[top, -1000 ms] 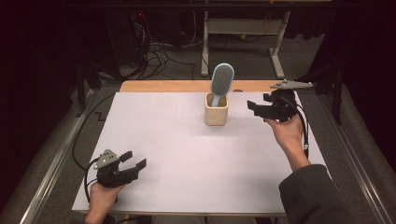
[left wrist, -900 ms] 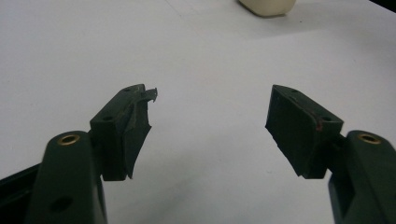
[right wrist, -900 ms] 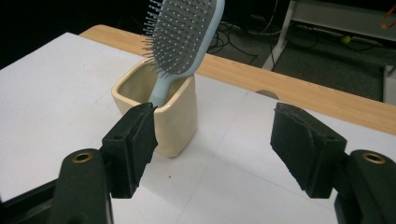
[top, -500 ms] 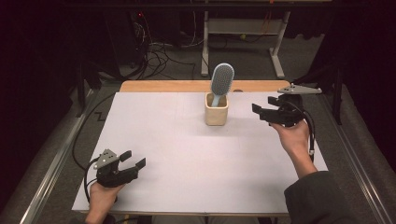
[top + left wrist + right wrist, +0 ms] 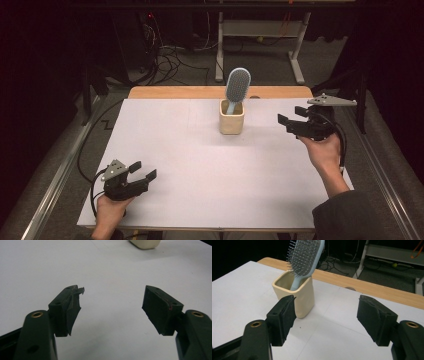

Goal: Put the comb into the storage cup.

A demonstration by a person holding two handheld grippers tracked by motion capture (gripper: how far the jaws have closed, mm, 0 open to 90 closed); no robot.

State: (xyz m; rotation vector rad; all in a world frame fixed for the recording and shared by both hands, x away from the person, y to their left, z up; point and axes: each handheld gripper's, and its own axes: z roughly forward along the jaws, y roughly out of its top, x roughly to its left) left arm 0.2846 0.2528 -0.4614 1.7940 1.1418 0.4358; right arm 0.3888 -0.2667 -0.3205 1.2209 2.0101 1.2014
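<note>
1. We see the hairbrush [image 5: 237, 86] standing handle-down in the cream cup [image 5: 231, 123], bristle head up and leaning a little; the cup sits on the white worktop [image 5: 200, 165] near its far edge.
2. Our right gripper [image 5: 289, 115] is released: its jaws stand apart with nothing between them. In the right gripper view the cup [image 5: 297, 296] lies just ahead of the jaws and off toward the left jaw, with the brush head [image 5: 305, 255] rising above it.
3. Our left gripper [image 5: 142, 171] is also released, jaws spread and empty, resting low at the near corner of the worktop. From it, the cup [image 5: 145, 243] is well ahead and off to the right.
4. We judge the brush to be seated in the cup, so that part looks done, or else it has not yet been lifted out; the pictures do not say which.
5. Neither gripper touches the brush or the cup. The right gripper is near the cup and apart from it.
6. If work is left, we expect it to fall to the right gripper, which is the closer one.
</note>
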